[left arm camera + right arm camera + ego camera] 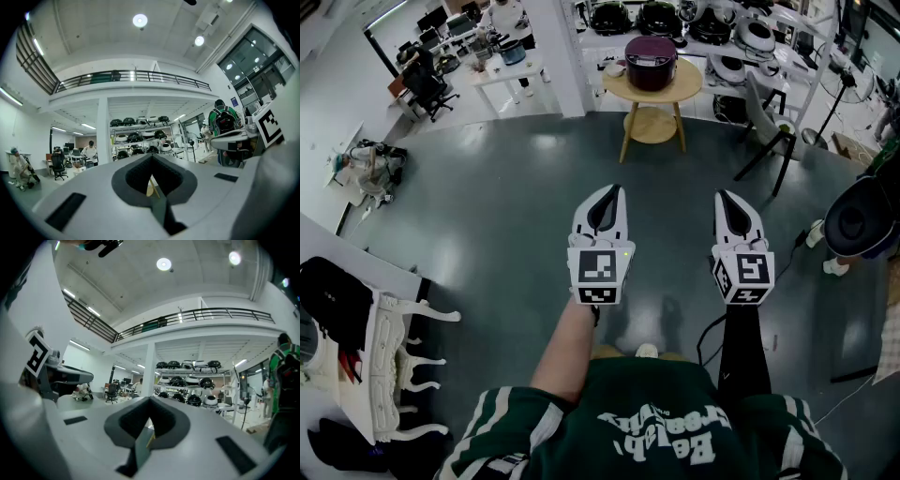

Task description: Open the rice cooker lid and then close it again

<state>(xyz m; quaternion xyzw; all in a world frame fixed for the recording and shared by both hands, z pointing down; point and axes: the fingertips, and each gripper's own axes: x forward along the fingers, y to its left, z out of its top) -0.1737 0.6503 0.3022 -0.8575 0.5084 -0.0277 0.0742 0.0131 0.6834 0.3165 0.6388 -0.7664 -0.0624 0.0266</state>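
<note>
The dark purple rice cooker (651,61) stands with its lid down on a small round wooden table (619,86), far ahead of me across the grey floor. I hold both grippers level and side by side, well short of the table. The left gripper (611,189) is shut with nothing in it, and so is the right gripper (727,195). In the left gripper view the left gripper (151,157) has its jaws together, with only a sliver of the wooden table showing through the gap. The right gripper view shows the right gripper (151,400) the same way.
Shelves with several rice cookers (712,23) line the back wall. A dark chair (769,127) stands right of the table and a person (861,223) at the far right. At the near left are a white desk (342,253) and an ornate white chair (394,361).
</note>
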